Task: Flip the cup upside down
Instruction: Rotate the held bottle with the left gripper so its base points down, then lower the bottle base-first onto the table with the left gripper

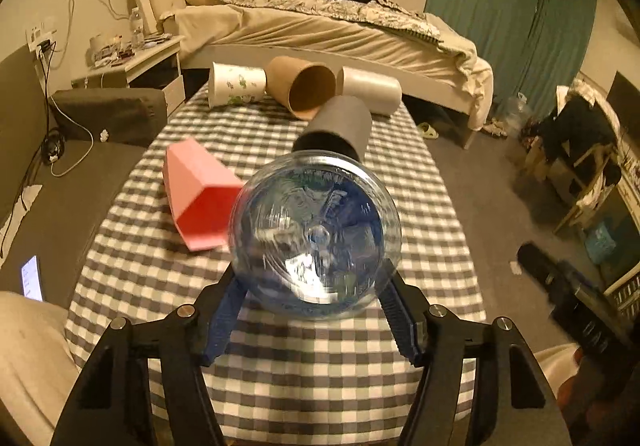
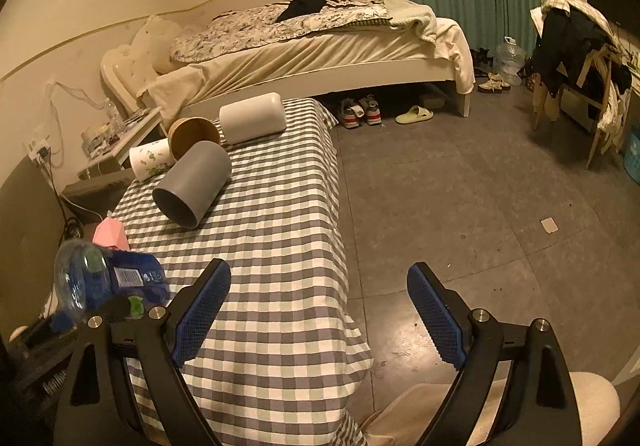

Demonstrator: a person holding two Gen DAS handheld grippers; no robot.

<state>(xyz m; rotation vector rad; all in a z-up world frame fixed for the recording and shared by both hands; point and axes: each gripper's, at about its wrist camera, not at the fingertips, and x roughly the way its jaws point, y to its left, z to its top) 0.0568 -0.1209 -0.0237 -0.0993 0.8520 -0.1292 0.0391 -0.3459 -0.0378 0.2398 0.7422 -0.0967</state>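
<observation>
My left gripper point(image 1: 314, 278) is shut on a clear plastic bottle point(image 1: 316, 234) with a blue label, held lying over the checked tablecloth point(image 1: 320, 366), base toward the camera. Several cups lie on their sides. A pink cup point(image 1: 196, 190) is just left of the bottle. A grey cup point(image 1: 340, 126) lies behind it. A floral white cup point(image 1: 236, 84), a brown cup point(image 1: 304, 86) and a plain white cup point(image 1: 372, 88) line the far edge. My right gripper point(image 2: 319, 278) is open and holds nothing, over the table's right edge; the bottle point(image 2: 108, 278) sits to its left.
A bed point(image 2: 320, 46) stands beyond the table, with shoes point(image 2: 360, 112) and a slipper beneath it. A nightstand point(image 1: 136, 66) and a dark sofa point(image 1: 108, 114) with a lit phone point(image 1: 32, 278) are on the left. A chair draped in clothes point(image 2: 576, 46) stands far right.
</observation>
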